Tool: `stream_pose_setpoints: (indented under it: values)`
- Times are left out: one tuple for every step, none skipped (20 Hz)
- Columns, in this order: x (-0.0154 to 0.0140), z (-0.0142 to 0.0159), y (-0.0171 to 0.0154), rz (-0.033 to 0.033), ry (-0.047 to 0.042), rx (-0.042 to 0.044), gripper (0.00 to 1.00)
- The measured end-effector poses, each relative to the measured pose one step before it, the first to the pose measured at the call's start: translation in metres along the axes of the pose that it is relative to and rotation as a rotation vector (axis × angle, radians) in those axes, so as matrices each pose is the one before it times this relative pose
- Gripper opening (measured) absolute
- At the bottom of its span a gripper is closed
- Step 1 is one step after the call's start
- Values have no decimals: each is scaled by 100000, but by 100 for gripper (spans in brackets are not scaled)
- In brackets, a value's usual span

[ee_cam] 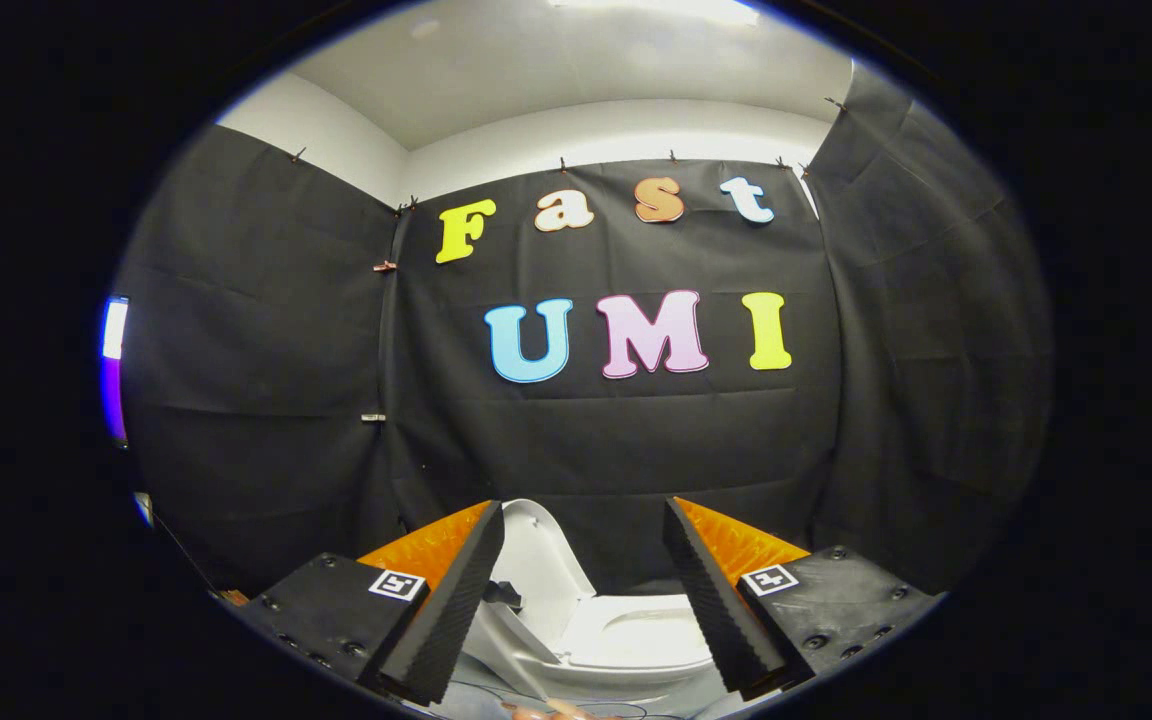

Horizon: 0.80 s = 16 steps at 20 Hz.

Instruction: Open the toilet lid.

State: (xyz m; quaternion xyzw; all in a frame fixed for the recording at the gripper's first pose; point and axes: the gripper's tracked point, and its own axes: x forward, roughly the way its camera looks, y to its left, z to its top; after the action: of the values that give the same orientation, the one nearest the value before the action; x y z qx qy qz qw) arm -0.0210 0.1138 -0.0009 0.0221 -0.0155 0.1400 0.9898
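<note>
Gripper [584, 520] fingers spread wide apart, nothing between them, nothing pinched. Both tips point forward and slightly up toward the booth wall.

Seen through the gap between the fingers: the toilet lid [536, 570], white, standing raised and tilted back, close by the left finger but not touching it as far as I can tell. Just right of it and lower, the toilet seat [636, 632] lies flat with the bowl opening showing. A small dark hinge piece [508, 595] sits at the lid's base near the left finger.

Progress: lid looks already lifted off the seat, so the main part of the task reads as done. Whether it rests fully back against a stop is hidden by the left finger; can't tell. What's left, by my read: confirm the lid stays up and pull the open fingers clear.

Beyond: black cloth wall [616, 440], white ceiling [576, 70] above.
</note>
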Motion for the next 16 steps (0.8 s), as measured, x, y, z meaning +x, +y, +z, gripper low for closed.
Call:
stream_pose_setpoints:
  values:
    - [7,-14,59,35,-81,5,99]
    - [-94,8,-17,67,-74,57,99]
    - [8,-24,43,60,-56,88,99]
    - [47,-22,-18,8,37,-44,99]
    - [39,-13,38,36,137,-93,99]
    - [43,-43,26,137,45,-123,99]
    - [-34,-74,71,36,50,-104,99]
    - [40,40,-43,28,-35,-68,99]
    - [7,74,-2,-4,-87,3,99]
    - [3,-44,-50,-10,-35,51,99]
    - [4,-7,41,32,31,48,99]
    - [-8,-77,-34,-50,95,-9,99]
    - [-17,-18,9,-164,195,-23,99]
    - [5,-81,-4,-93,203,9,99]
    - [88,27,-19,-124,132,48,99]
    - [9,-36,-89,-128,21,95,99]
